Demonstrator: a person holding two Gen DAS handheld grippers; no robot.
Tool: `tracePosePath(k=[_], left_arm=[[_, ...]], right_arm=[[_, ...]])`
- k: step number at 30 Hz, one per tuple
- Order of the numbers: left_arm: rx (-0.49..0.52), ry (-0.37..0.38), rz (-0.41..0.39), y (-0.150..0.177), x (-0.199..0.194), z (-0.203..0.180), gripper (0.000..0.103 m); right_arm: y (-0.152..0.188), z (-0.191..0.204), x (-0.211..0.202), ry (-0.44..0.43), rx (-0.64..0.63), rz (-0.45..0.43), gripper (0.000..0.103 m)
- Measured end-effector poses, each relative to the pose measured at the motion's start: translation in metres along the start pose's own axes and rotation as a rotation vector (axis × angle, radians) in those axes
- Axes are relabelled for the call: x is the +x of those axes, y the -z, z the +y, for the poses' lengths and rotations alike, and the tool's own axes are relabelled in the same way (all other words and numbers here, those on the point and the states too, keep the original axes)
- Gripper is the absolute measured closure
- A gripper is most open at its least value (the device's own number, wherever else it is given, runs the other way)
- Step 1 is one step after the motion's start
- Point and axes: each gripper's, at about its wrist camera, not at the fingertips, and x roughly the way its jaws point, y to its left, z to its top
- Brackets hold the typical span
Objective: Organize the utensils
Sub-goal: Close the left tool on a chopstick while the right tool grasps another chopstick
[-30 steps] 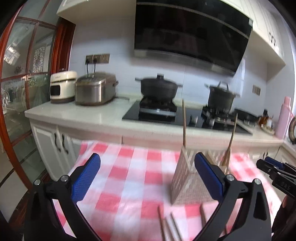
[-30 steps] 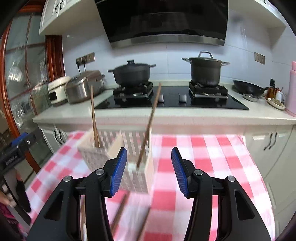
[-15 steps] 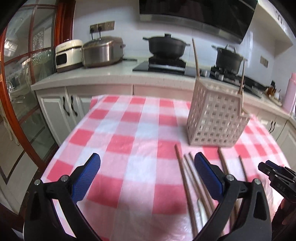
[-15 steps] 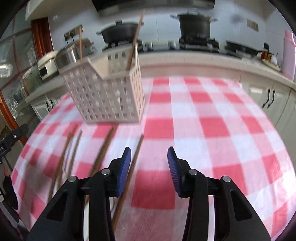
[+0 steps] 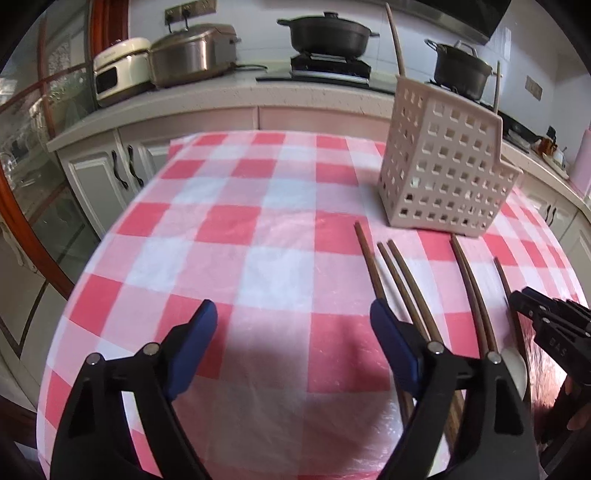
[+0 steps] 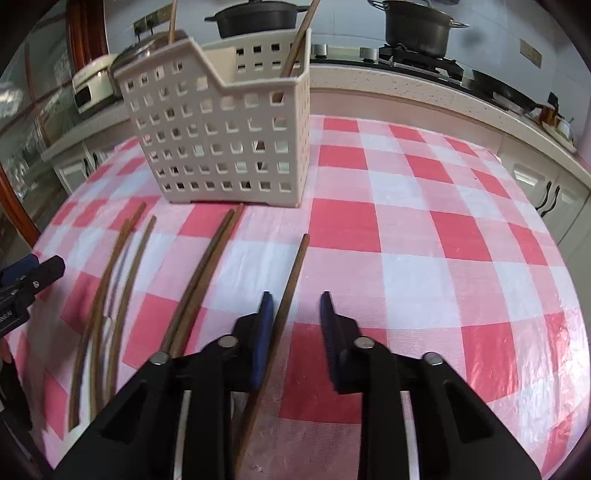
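A beige perforated utensil basket (image 6: 221, 136) stands on the checked tablecloth with two wooden chopsticks upright in it; it also shows in the left wrist view (image 5: 443, 162). Several brown chopsticks lie loose in front of it (image 5: 399, 277). My right gripper (image 6: 295, 314) is open low over the cloth, with a single chopstick (image 6: 288, 295) lying between its jaws, close to the left one. My left gripper (image 5: 291, 325) is open wide and empty above the cloth, left of the loose chopsticks. The right gripper's tip shows at the right edge of the left wrist view (image 5: 546, 317).
A white spoon or plate (image 5: 515, 365) lies partly hidden by the chopstick ends. Behind the table runs a counter with a hob, two black pots (image 5: 328, 33), a rice cooker (image 5: 192, 51) and white cabinets. A glass door stands at the left.
Both grippers have dropped and tilted down toward the table. The right gripper has come down around the single chopstick. The left gripper has moved nearer the cloth.
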Motion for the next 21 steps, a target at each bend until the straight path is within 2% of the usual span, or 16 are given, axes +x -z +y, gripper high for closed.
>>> tracePosePath(k=[3, 10, 15, 17, 21], left_arm=[[0.024, 0.011, 0.03, 0.001, 0.007, -0.009, 0.024], [0.066, 0.018, 0.067, -0.003, 0.024, -0.032, 0.029], [0.075, 0.039, 0.109, -0.008, 0.041, -0.043, 0.037], [0.067, 0.038, 0.107, -0.009, 0.042, -0.044, 0.041], [0.071, 0.043, 0.098, -0.01, 0.041, -0.046, 0.042]], right_arm=[[0.0, 0.0, 0.003, 0.02, 0.0, 0.008, 0.092], [0.003, -0.006, 0.001, 0.002, 0.004, 0.006, 0.092], [0.003, -0.009, 0.001, -0.015, 0.016, 0.005, 0.092], [0.003, -0.01, 0.001, -0.02, 0.02, 0.005, 0.092], [0.003, -0.011, 0.001, -0.027, 0.026, 0.004, 0.092]])
